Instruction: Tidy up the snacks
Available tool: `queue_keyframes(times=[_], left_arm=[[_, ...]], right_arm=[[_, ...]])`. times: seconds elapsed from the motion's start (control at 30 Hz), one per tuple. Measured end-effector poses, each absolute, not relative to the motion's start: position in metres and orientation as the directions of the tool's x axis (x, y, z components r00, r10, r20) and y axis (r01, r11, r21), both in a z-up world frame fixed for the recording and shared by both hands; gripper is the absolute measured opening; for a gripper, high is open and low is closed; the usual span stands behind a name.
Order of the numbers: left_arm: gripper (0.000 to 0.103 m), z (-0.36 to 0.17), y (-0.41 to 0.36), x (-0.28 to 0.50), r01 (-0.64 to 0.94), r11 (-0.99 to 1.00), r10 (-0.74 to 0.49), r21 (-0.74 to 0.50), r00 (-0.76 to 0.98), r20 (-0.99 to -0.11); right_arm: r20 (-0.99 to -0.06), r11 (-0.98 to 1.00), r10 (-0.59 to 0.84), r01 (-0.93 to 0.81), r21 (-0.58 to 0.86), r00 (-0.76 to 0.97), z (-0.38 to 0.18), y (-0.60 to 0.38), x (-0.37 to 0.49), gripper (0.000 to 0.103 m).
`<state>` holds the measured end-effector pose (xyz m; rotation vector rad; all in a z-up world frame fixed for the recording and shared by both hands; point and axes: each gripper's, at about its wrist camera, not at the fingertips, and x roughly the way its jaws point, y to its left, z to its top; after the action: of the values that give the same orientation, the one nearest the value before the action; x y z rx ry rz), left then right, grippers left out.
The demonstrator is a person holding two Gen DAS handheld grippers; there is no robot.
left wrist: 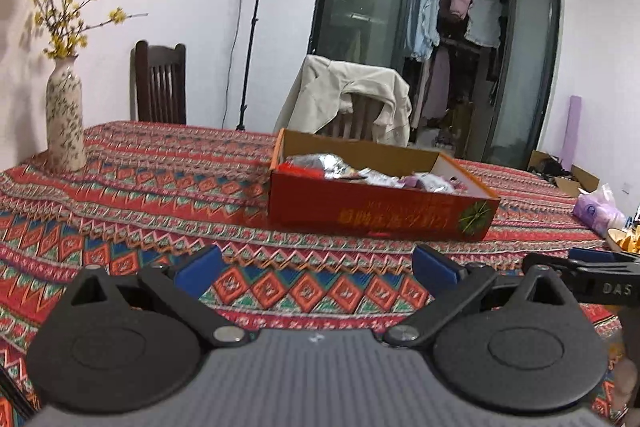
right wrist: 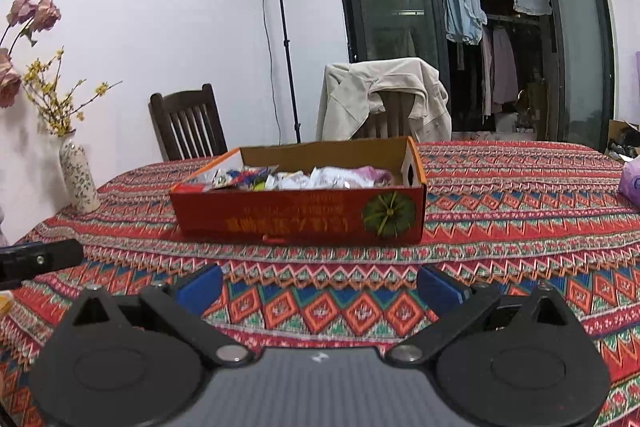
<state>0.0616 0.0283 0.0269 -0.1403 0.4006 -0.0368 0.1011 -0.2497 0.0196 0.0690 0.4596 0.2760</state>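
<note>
While both grippers hover low over the patterned tablecloth (right wrist: 500,195), nothing sits between their fingers. Far left: floral vase (right wrist: 78,177) with yellow sprigs, upright on the cloth. Left gripper (left wrist: 316,269): jaws wide, blue pads (left wrist: 198,271) apart, empty. Centre: red cardboard box (right wrist: 300,219), open-topped, resting flat on the table ahead of both grippers, well apart from them. Snack packets (right wrist: 320,177) lie heaped inside it. Right gripper (right wrist: 320,287): jaws wide, empty. Far right edge: purple bag (left wrist: 596,209) on the cloth. Behind: chair draped with a cream jacket (right wrist: 384,95).
</note>
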Motion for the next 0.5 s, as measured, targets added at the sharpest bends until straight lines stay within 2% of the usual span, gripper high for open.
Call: queue_keyframes(times=[0.5], left_arm=[[0.103,0.0201,0.022,0.0573,0.017,0.992,-0.066,-0.125,0.916,-0.396]], right_arm=[[-0.45,0.958,0.287,-0.257,0.129,0.846,0.0091,-0.2445,0.0932,0.103]])
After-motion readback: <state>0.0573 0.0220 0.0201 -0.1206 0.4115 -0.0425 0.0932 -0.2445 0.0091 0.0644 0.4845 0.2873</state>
